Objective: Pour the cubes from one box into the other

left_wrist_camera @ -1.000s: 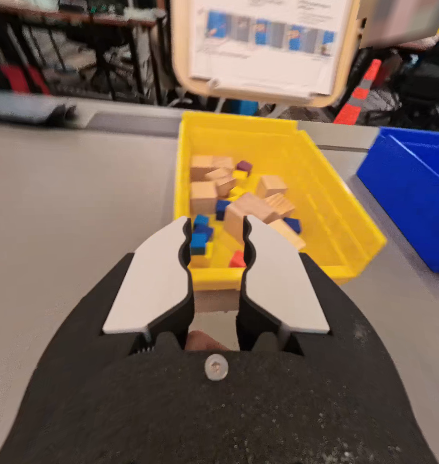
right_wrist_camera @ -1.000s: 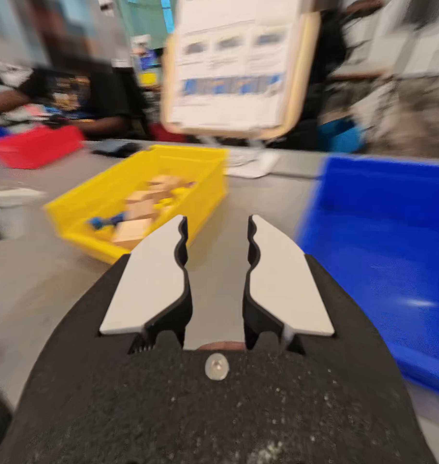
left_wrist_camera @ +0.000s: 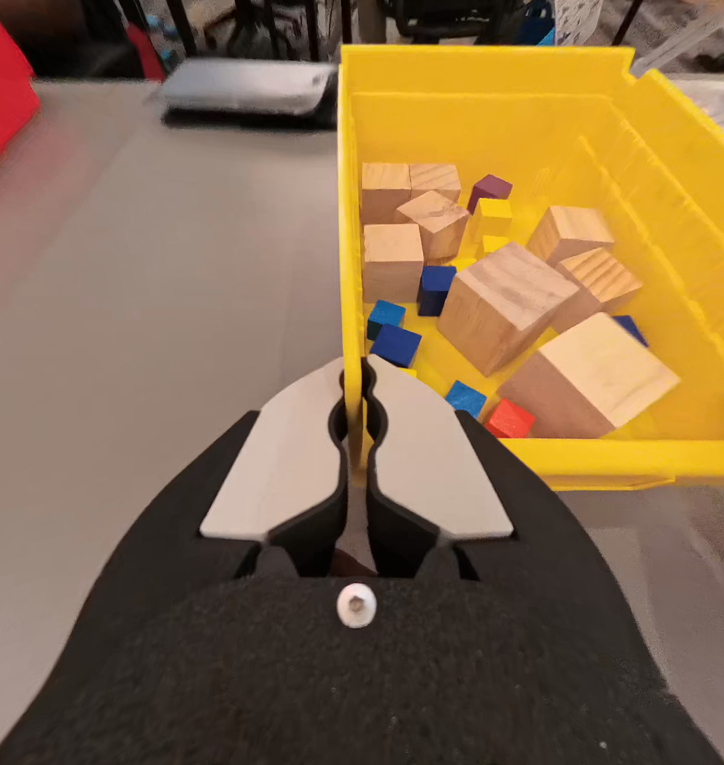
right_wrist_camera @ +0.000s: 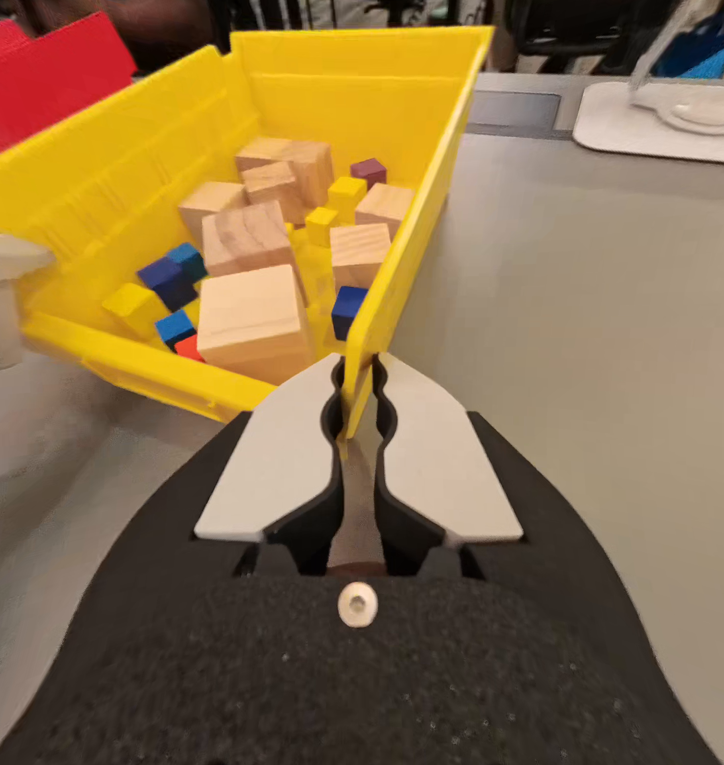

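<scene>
My left gripper (left_wrist_camera: 354, 407) has its jaws clamped on the left wall of the yellow plastic box (left_wrist_camera: 496, 107), and my right gripper (right_wrist_camera: 356, 399) pinches its right wall. Inside the box lie plain wooden cubes (right_wrist_camera: 250, 316) and small painted cubes (left_wrist_camera: 395, 343), over the grey table (right_wrist_camera: 579, 289).

1. The yellow box (left_wrist_camera: 559, 103) runs off the right edge of the left wrist view.
2. The red bin (right_wrist_camera: 49, 78) at upper left is cropped.
3. A grey object (left_wrist_camera: 244, 89) at upper centre is blurred.
</scene>
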Available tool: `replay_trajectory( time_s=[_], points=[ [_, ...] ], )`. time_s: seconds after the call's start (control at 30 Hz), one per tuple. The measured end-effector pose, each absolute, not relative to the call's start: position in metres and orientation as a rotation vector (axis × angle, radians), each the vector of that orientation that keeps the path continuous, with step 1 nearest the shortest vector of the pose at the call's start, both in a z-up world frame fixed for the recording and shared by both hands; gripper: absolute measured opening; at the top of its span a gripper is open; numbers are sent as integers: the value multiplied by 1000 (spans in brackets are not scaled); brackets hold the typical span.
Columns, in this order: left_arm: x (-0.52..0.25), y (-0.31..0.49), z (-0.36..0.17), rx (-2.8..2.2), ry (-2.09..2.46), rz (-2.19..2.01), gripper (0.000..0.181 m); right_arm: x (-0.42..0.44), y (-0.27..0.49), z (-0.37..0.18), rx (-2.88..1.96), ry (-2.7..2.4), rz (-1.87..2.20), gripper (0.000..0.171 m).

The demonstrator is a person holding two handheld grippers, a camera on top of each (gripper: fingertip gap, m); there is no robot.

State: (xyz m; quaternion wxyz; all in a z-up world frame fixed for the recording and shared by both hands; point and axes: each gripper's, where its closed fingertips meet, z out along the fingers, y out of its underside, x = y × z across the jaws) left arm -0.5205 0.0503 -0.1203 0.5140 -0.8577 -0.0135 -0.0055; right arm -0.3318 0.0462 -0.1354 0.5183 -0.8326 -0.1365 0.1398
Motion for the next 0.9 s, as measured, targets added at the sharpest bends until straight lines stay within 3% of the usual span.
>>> replay_trajectory(
  time_s=[0.2,0.27,0.37,0.5,0.73,0.9],
  points=[
    [-530,49,-123,-2055,-72,-46,6,-342,36,-134,-2073,-468,476,17],
    [-530,43,-104,-2002,-100,-2,19,-334,19,-131,-2101,-610,533,19],
    [-531,23,-63,-1876,-159,110,24,-291,-2,-108,-2006,-757,560,25],
    [-476,1,-53,-1847,-58,-68,26,-177,-18,-72,-1847,-756,455,27],
    [-371,-28,-109,-1963,-26,-391,27,79,-34,-78,-1839,-306,193,30],
    [-359,-29,-104,-1926,98,-181,27,210,-26,-102,-1876,77,108,30]
  ],
)
